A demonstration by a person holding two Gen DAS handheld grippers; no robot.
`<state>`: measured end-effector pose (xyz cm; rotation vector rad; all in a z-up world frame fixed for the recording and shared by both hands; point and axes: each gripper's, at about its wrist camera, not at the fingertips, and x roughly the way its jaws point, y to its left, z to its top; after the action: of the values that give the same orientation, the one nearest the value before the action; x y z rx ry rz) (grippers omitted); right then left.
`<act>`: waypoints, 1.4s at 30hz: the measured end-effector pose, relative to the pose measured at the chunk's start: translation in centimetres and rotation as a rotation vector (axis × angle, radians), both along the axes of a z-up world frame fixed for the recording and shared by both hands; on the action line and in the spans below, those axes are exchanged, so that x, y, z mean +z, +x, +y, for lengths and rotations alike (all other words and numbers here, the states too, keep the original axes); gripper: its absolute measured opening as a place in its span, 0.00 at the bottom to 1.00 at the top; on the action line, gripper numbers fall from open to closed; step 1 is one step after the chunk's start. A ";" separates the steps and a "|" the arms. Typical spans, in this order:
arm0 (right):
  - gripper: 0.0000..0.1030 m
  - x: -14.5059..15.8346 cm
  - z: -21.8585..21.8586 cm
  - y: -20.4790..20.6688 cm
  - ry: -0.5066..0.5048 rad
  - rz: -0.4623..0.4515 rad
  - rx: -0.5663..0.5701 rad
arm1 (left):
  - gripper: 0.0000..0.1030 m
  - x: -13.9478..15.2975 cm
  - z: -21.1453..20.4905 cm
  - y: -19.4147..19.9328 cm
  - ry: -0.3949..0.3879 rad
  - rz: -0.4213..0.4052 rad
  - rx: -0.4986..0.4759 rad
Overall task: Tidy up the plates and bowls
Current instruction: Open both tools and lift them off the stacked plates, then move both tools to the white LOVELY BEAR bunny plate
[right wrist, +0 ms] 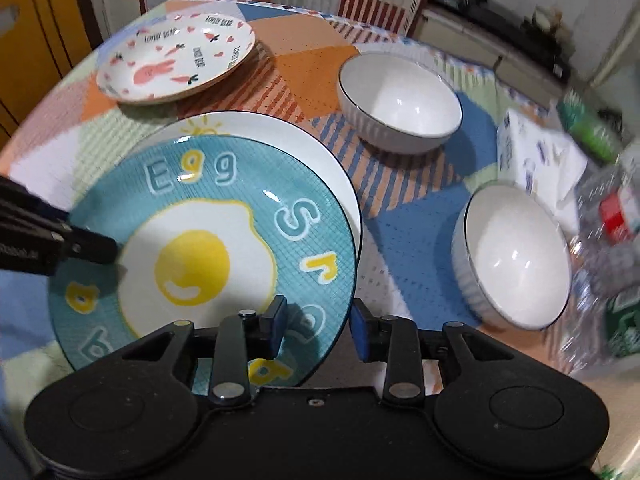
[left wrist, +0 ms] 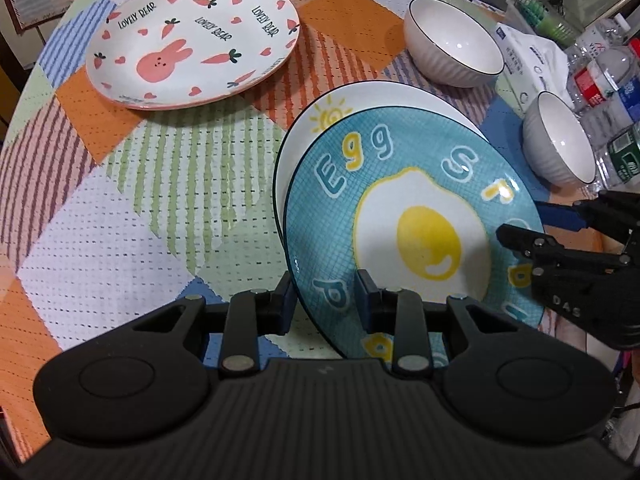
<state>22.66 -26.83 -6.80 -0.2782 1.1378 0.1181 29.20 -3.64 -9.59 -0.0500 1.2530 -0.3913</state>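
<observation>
A blue plate with a fried-egg picture (left wrist: 424, 240) (right wrist: 192, 264) lies over a white plate with a sun drawing (left wrist: 360, 100) (right wrist: 280, 132). My left gripper (left wrist: 325, 300) is shut on the blue plate's near rim, one pad under it and one on top. My right gripper (right wrist: 318, 326) stands open astride the opposite rim, its pads off the plate; the left wrist view shows it at the right (left wrist: 532, 220). A bunny-and-carrot plate (left wrist: 192, 40) (right wrist: 176, 56) sits at the far left. Two white ribbed bowls (left wrist: 452, 40) (left wrist: 560, 148) stand to the right.
A patchwork tablecloth (left wrist: 120, 200) covers the round table. Clear water bottles (left wrist: 612, 80) and a white tissue pack (left wrist: 528, 60) crowd the right edge behind the bowls. The right wrist view is blurred on that side.
</observation>
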 end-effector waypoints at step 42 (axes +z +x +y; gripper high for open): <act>0.68 16.1 2.1 -0.9 0.251 -0.051 0.239 | 0.40 17.6 5.9 -0.2 0.249 -0.128 -0.111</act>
<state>21.79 -24.74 9.31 -0.1913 1.0240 0.4588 29.02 2.29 7.98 0.2544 1.1724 -0.3263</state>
